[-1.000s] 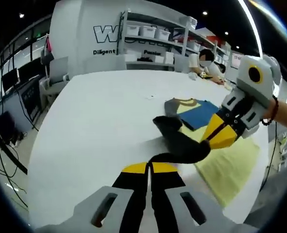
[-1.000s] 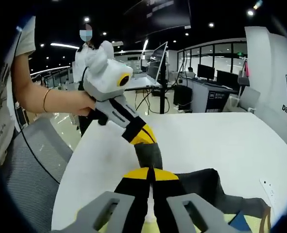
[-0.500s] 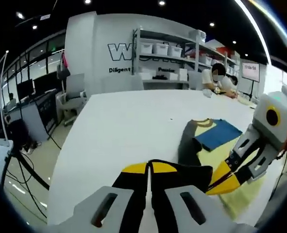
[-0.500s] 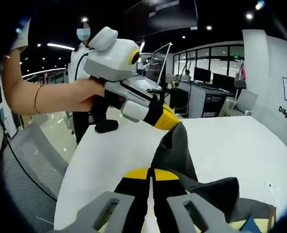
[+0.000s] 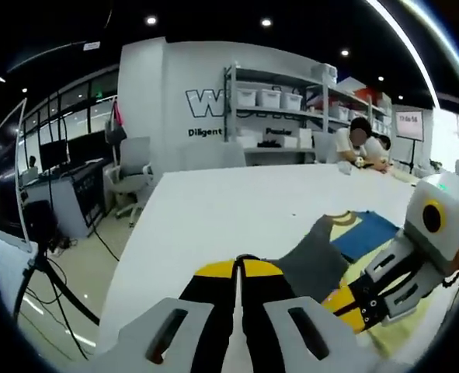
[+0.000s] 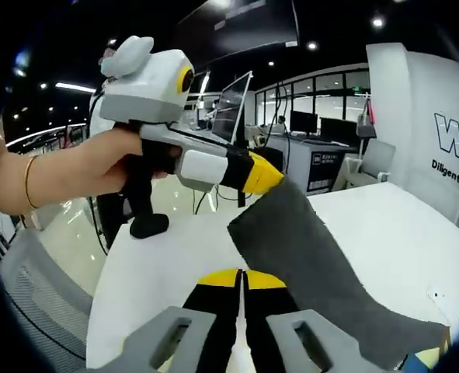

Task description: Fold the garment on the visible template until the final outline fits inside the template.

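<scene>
The garment is dark grey [image 5: 316, 261] with a blue panel [image 5: 363, 230] and a yellow collar. Its blue end lies on the pale yellow template [image 5: 363, 263] on the white table [image 5: 229, 210]. My left gripper [image 5: 238, 269] is shut on one edge of the grey fabric. My right gripper [image 5: 340, 303] enters from the right, shut on the same fabric. In the right gripper view the grey cloth [image 6: 322, 260] hangs lifted and stretched flat, held between my right gripper [image 6: 243, 277] and the left gripper [image 6: 266, 176], which a hand holds up.
The white table's rounded edge [image 6: 128, 295] falls away to the floor. Shelves with bins [image 5: 279, 101] and seated people [image 5: 359, 144] are beyond the table's far end. An office chair [image 5: 133, 171] and a tripod [image 5: 39, 272] stand to its left. A person stands behind the left gripper.
Both grippers have risen, lifting the grey part of the garment off the table. The cloth, bunched a second ago, now hangs spread flat between them.
</scene>
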`<state>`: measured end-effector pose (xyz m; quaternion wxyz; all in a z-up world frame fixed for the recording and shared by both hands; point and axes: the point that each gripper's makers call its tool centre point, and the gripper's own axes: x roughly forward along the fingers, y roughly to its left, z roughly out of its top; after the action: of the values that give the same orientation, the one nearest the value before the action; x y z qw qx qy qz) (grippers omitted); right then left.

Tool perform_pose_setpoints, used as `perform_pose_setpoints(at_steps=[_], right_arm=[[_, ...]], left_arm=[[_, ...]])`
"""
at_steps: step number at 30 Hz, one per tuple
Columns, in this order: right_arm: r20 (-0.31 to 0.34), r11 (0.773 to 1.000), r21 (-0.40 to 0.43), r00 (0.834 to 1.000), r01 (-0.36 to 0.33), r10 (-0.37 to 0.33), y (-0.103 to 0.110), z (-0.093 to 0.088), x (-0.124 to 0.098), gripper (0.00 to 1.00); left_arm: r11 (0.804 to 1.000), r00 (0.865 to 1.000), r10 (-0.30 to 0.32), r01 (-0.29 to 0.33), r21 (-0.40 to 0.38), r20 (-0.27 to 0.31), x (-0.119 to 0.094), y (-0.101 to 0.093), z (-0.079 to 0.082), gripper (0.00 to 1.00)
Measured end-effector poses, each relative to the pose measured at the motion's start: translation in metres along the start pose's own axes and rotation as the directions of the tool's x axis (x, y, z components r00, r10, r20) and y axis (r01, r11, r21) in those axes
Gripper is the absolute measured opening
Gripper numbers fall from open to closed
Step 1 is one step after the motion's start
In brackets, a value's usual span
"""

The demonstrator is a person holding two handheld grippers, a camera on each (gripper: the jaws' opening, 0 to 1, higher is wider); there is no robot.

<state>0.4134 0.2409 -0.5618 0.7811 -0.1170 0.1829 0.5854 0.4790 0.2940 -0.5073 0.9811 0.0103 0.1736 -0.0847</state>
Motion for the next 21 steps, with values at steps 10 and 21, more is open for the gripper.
perform_pose_setpoints(at_steps=[10, 21], right_arm=[[-0.015, 0.994, 0.097, 0.999, 0.052, -0.051, -0.017, -0.008, -0.010, 0.23], [-0.018, 0.970, 0.198, 0.990, 0.142, -0.141, -0.047, -0.019, -0.028, 0.58]], left_arm=[[1.000, 1.000, 0.010, -0.010, 0.006, -0.016, 0.016, 0.017, 0.002, 0.01], [1.000, 1.000, 0.015, -0.015, 0.010, -0.027, 0.024, 0.026, 0.006, 0.01]])
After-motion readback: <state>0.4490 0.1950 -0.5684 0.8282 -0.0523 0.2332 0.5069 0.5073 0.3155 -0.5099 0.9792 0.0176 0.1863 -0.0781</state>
